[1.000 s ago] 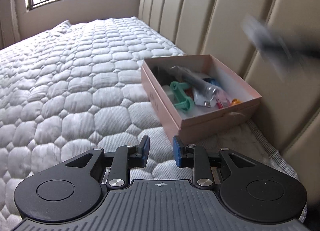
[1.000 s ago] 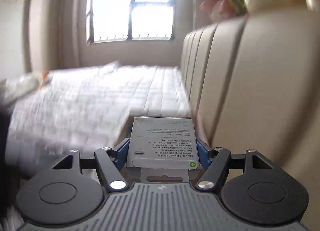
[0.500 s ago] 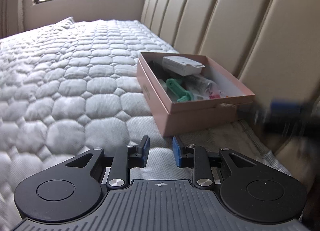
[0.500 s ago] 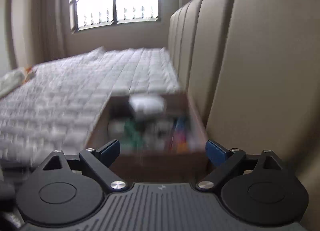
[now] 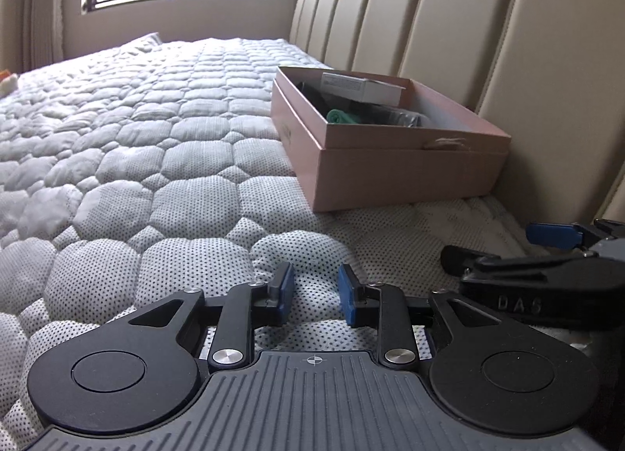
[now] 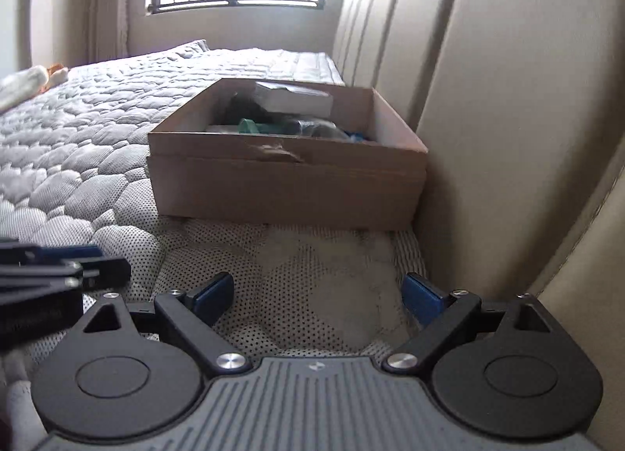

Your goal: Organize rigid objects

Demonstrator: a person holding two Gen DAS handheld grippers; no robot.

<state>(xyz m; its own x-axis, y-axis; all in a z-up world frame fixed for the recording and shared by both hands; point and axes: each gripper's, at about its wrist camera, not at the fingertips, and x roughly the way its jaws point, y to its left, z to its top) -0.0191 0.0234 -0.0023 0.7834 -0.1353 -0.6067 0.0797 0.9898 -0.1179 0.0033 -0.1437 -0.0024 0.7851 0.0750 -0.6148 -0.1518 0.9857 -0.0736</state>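
The left hand-held gripper [image 5: 312, 290] is seen low over the bed [image 5: 136, 130], its jaws opening with nothing between them. The right hand-held gripper [image 6: 318, 294] is spread wide and empty. The white carton [image 6: 293, 99] lies tilted atop the clutter in the box [image 6: 289, 181]; it could be dislodged if the box is nudged.

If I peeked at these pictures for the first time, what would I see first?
First you would see the open pink cardboard box on the quilted white mattress, right beside the tan padded headboard. A flat white carton lies on top of the things inside it. Close by, the left gripper is opening and the right gripper is wide open, both empty.
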